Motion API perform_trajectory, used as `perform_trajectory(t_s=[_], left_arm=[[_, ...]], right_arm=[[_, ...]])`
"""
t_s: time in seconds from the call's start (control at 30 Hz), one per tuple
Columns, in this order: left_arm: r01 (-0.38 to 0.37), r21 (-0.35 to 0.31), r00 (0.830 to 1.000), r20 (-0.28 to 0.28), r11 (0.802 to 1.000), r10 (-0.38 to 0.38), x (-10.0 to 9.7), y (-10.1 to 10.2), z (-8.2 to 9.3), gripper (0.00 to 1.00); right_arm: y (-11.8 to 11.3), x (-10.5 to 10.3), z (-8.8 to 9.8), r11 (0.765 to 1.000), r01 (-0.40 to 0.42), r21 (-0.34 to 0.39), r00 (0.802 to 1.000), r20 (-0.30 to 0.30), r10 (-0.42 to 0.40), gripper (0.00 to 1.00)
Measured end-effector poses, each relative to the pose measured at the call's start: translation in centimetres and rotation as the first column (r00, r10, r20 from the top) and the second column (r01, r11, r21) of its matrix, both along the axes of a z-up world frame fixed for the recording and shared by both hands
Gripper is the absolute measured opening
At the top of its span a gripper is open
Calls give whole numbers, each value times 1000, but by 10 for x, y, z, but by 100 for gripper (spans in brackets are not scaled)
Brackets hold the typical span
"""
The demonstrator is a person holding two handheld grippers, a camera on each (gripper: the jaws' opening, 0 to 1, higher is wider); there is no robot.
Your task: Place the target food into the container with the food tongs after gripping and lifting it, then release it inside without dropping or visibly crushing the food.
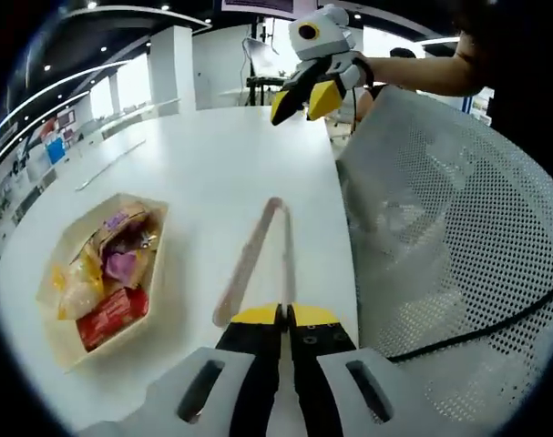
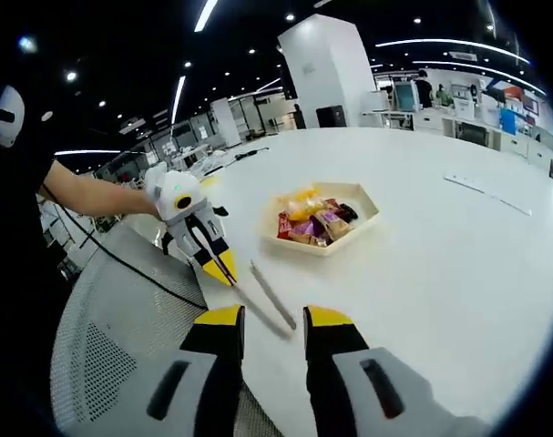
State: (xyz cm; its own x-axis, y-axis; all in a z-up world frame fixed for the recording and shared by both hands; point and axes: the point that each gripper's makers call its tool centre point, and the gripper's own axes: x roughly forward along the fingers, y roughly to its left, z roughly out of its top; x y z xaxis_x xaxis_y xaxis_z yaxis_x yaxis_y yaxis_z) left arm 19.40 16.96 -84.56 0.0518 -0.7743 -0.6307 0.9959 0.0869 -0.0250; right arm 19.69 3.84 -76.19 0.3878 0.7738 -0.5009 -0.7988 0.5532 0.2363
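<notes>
The left gripper had its jaws clamped on the tongs, which lay on the white table. The right gripper hovered with jaws apart. Wrapped snacks sat in the tray nearby.

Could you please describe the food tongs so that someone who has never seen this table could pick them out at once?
On the round white table, look beside the hexagonal tray of wrapped snacks, towards the table's edge by the perforated white chair. The tongs lie there flat: two long, thin, pale arms joined at one end in a narrow V, with the left gripper at their open ends. Nothing else nearby is long and slender.
</notes>
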Motion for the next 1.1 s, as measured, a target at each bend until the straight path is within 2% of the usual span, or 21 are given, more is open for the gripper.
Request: perform_trajectory(t_s=[0.07,0.17,0.23,0.3,0.37,0.43,0.47,0.5,0.53,0.57,0.6,0.63,0.67,0.7,0.73,0.77,0.8,0.83,0.93,1.0,1.1], left_arm=[[-9,-18,1000,-1,1000,9,0,1,1,0],[-71,-39,996,-52,997,69,0,4,4,2],[-126,-63,989,-90,990,121,-2,9,12,17],[-163,-107,985,-65,981,157,-1,16,26,28],[-217,-123,973,-102,968,205,-4,23,38,36],[-296,-138,952,-115,945,282,-4,33,55,56],[-343,-139,937,-123,929,327,-2,39,60,66],[-392,-128,917,-135,911,376,-1,47,64,80],[-455,-174,888,-160,873,431,0,52,77,92],[-504,-221,863,-172,835,475,-2,57,90,100],[-511,-219,860,-147,832,489,-5,64,95,93],[-569,-205,822,-133,796,553,-5,72,97,95],[-587,-208,809,-106,783,578,-8,76,101,100],[-615,-206,785,-77,761,614,-18,82,107,98],[-637,-212,766,-72,741,638,-22,85,110,99],[-651,-216,754,-74,728,653,-27,86,111,99],[-676,-222,730,-78,702,679,-33,89,114,100],[-692,-227,715,-81,685,695,-35,91,115,100],[-746,-291,648,-114,599,753,-34,102,122,100],[-752,-293,644,-130,591,754,-36,107,121,100],[-745,-301,645,-100,595,757,-34,113,125,100]], right_arm=[[-5,-4,-2,1000,22,7,1000,-20,-22,27],[-10,-7,-2,999,49,10,999,-24,-49,32],[-13,-9,0,998,67,18,998,-22,-67,38],[-12,-11,3,997,74,36,997,-23,-73,44],[-9,-15,5,996,77,43,997,-25,-76,54],[-6,-20,7,995,81,49,996,-37,-80,68],[-6,-21,8,995,88,53,995,-41,-86,76],[-5,-23,12,993,100,68,995,-35,-98,87],[-5,-23,14,992,104,75,994,-30,-102,96],[-6,-24,18,990,119,82,993,-11,-118,100],[-9,-26,20,990,123,69,992,-5,-123,100],[-11,-28,20,989,134,57,991,0,-134,100],[-19,-27,19,987,162,19,986,22,-163,100],[-27,-31,15,984,174,-41,984,35,-173,100],[-29,-34,14,982,182,-49,983,26,-181,100],[-29,-37,14,982,183,-49,983,20,-182,100],[-31,-40,15,981,188,-47,982,20,-187,100],[-33,-42,16,979,198,-47,980,20,-197,100],[-37,-41,28,969,246,14,968,39,-247,100],[-42,-43,27,968,251,10,967,38,-251,100],[-46,-49,22,968,249,-12,968,41,-248,100]])
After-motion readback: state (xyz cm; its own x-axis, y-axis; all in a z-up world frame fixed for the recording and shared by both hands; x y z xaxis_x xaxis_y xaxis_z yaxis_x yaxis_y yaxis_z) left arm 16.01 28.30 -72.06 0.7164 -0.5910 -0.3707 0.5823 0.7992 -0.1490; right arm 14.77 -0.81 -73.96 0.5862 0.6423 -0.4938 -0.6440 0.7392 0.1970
